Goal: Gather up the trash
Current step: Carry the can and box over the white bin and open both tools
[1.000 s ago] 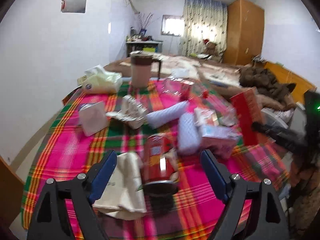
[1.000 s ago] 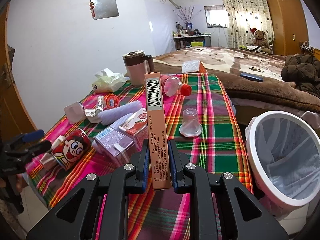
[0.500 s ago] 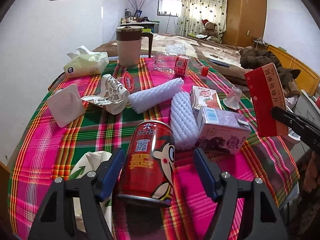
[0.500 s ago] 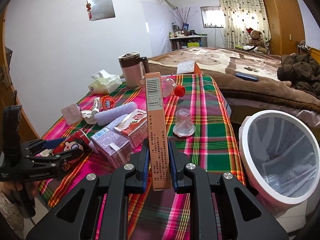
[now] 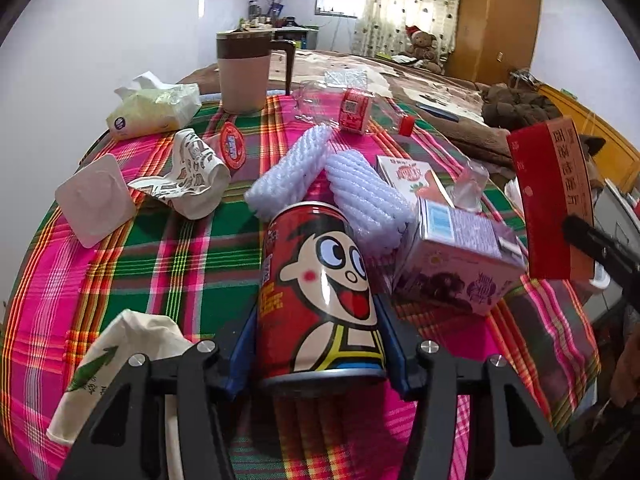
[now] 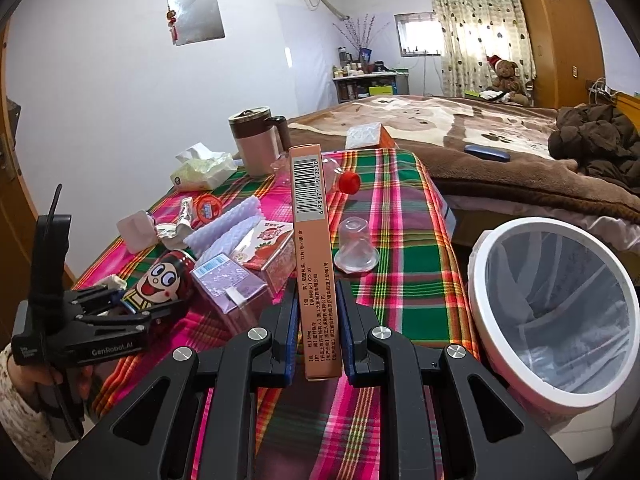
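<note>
My left gripper (image 5: 318, 344) is shut on a red cartoon can (image 5: 320, 292) lying on the plaid tablecloth (image 5: 120, 272); it also shows in the right wrist view (image 6: 158, 282). My right gripper (image 6: 318, 312) is shut on a tall orange box (image 6: 314, 256) and holds it upright above the table edge; the box shows red in the left wrist view (image 5: 554, 200). A white trash bin (image 6: 556, 312) with a clear liner stands on the floor at the right.
On the table lie a purple carton (image 5: 460, 256), a strawberry carton (image 5: 408, 176), two white foam sleeves (image 5: 360, 192), crumpled wrappers (image 5: 188, 176), a clear cup (image 6: 356, 246), a plastic bottle (image 5: 352, 110), a tissue pack (image 5: 154, 110), a mug (image 5: 244, 74). A bed lies behind.
My left gripper has moved forward and closed around the red can. My right gripper holds the orange box as before, shifted slightly.
</note>
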The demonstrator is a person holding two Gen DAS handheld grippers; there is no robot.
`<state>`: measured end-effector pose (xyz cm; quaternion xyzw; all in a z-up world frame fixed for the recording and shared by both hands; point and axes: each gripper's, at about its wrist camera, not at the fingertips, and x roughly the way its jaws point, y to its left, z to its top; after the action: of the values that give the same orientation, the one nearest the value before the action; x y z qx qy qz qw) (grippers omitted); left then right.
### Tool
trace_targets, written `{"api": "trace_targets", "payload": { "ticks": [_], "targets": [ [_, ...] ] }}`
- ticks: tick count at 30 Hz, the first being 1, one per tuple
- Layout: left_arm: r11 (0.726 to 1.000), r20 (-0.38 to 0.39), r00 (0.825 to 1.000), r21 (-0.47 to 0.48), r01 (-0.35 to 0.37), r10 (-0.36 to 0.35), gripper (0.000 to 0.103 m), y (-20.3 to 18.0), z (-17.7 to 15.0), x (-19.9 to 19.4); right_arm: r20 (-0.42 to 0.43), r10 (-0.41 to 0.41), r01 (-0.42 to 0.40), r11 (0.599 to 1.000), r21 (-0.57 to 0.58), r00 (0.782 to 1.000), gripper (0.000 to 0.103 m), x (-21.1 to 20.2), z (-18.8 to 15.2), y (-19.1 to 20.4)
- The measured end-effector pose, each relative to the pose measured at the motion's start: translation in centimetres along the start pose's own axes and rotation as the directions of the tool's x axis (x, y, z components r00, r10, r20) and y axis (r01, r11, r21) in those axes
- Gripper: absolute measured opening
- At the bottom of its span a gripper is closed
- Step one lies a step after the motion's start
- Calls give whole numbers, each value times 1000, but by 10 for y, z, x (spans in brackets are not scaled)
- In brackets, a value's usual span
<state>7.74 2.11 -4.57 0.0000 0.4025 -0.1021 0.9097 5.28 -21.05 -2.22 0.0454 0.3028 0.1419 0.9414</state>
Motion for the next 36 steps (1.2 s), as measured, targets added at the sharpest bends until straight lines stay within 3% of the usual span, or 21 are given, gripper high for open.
{"api": "trace_targets", "payload": {
  "ticks": [2, 9, 17, 27, 36],
  "targets": [
    [1000, 29, 1000, 5, -1, 1, 57, -1, 3, -4, -3, -2, 2, 1000, 1, 1000, 18, 1, -1, -1],
    [1000, 21, 1000, -1, -14, 14, 55, -4, 8, -4, 5, 0, 0, 1000, 15, 1000, 18, -2, 1, -7],
    [1000, 123, 992, 6, -11, 10, 55, -17, 28, -39, 40, -20, 19, 999, 30, 999, 18, -15, 9, -20],
    [989, 206, 974, 129, 70, -96, 55, -90, 68, -51, 68, -133, 129, 990, 60, 989, 18, -40, 20, -58],
    [955, 162, 956, 214, 207, -244, 55, -161, 83, -26, 55, -248, 241, 964, 114, 967, 18, -55, 19, -98]
  ]
}}
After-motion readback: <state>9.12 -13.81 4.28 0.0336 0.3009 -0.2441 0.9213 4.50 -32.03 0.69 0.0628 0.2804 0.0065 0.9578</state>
